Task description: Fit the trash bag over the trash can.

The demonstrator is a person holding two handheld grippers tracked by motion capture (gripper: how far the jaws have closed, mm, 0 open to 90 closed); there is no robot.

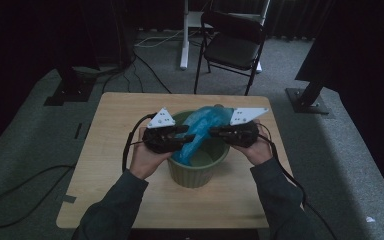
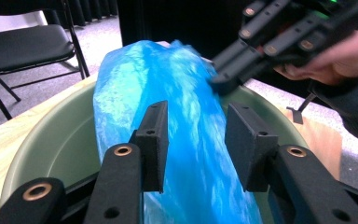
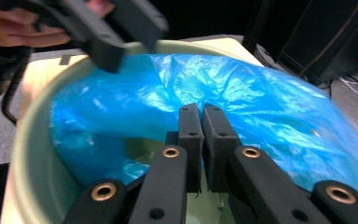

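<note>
A green ribbed pot stands in the middle of the wooden table. A blue plastic bag lies crumpled inside it and rises over the far rim. My left gripper reaches in from the left. In the left gripper view its jaws stand apart with a band of the bag running between the pads, not squeezed. My right gripper comes in from the right. Its jaws are together, pinching a fold of the bag, and wrinkles spread from their tips.
A black folding chair stands beyond the table's far edge, beside a white stand leg. Dark stand bases sit on the grey carpet on both sides. Cables trail over the floor at left.
</note>
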